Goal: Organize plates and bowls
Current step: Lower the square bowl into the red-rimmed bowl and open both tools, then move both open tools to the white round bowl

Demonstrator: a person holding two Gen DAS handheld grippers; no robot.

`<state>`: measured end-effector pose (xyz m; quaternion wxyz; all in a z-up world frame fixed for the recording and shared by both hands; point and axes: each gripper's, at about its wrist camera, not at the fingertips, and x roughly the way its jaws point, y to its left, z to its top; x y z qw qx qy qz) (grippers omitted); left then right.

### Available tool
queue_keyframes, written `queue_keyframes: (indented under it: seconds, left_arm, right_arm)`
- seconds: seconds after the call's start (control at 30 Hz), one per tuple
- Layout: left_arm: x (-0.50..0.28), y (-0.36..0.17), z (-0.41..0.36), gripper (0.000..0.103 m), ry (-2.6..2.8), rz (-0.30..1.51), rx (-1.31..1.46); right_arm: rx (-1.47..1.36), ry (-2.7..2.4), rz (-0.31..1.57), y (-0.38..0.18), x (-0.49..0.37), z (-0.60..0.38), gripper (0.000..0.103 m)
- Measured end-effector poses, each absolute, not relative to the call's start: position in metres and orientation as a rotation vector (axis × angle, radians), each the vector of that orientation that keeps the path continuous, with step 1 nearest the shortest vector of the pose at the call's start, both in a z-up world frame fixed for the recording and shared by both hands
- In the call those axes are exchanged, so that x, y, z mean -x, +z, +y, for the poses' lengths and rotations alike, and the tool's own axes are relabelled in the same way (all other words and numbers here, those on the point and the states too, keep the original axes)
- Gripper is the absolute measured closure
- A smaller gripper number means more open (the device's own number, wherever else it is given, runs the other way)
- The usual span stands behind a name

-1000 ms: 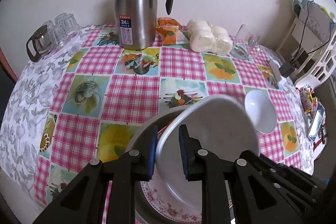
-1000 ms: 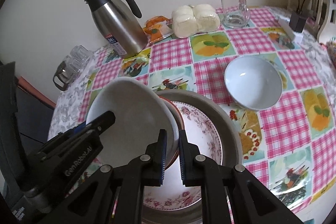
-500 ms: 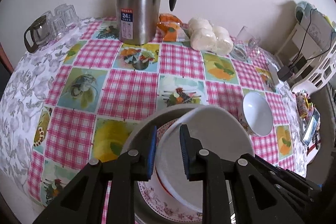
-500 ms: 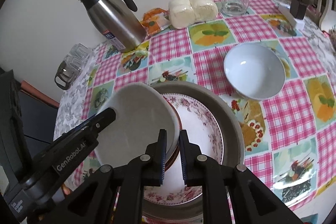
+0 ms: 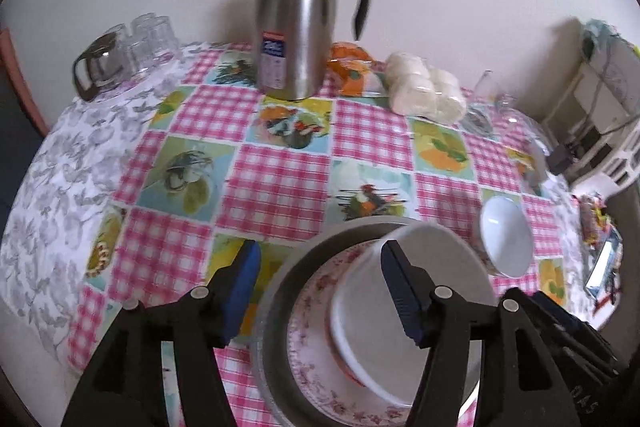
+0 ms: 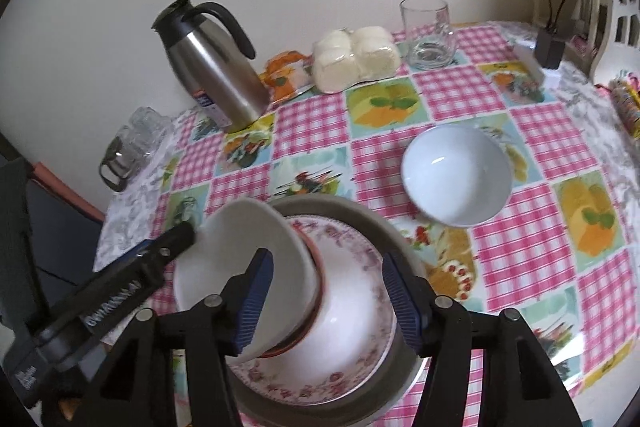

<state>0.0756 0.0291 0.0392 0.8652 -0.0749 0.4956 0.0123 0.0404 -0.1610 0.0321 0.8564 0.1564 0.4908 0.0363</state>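
Observation:
A white bowl (image 5: 404, 311) (image 6: 256, 267) with a red-brown rim band lies tilted on a pink floral plate (image 5: 320, 343) (image 6: 352, 311), which sits in a grey metal plate (image 5: 280, 307) (image 6: 376, 223). My left gripper (image 5: 320, 287) is open, its jaws wide apart above the stack. My right gripper (image 6: 326, 297) is open too, jaws spread over the bowl and floral plate. A second white bowl (image 5: 506, 237) (image 6: 456, 175) stands alone to the right of the stack. The left gripper's finger (image 6: 160, 247) shows beside the tilted bowl.
On the checked tablecloth at the back stand a steel thermos jug (image 5: 298, 15) (image 6: 212, 67), wrapped white buns (image 5: 424, 91) (image 6: 354, 57), an orange packet (image 5: 352, 67), a glass mug (image 6: 430, 31) and a cluster of glasses (image 5: 120, 55) at the far left. A white rack (image 5: 600, 131) stands right.
Both grippers have opened and let go of the white bowl, which now rests tilted on the plate stack. Both have drawn back a little.

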Motion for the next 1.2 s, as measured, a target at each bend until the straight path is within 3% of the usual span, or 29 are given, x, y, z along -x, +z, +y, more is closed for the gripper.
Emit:
queue_keyframes:
  seconds: [0.13,0.23,0.57,1.2]
  left_arm:
    - [-0.077,0.037,0.037,0.038,0.076,1.041,0.151]
    - [-0.076,0.039,0.040,0.029,0.079,1.032,0.159]
    - [-0.075,0.042,0.033,0.026,0.110,1.003,0.158]
    - [-0.066,0.062,-0.029,0.025,0.056,0.934,0.070]
  right_arm:
    - [-0.320,0.056,1.029,0.032,-0.041,-0.166,0.037]
    - [-0.308,0.050,1.011,0.034,-0.039,-0.169,0.026]
    - [-0.294,0.013,0.968,0.038,-0.035,-0.189,0.000]
    - [-0.406,-0.165,0.952,0.035,-0.019,-0.288,0.000]
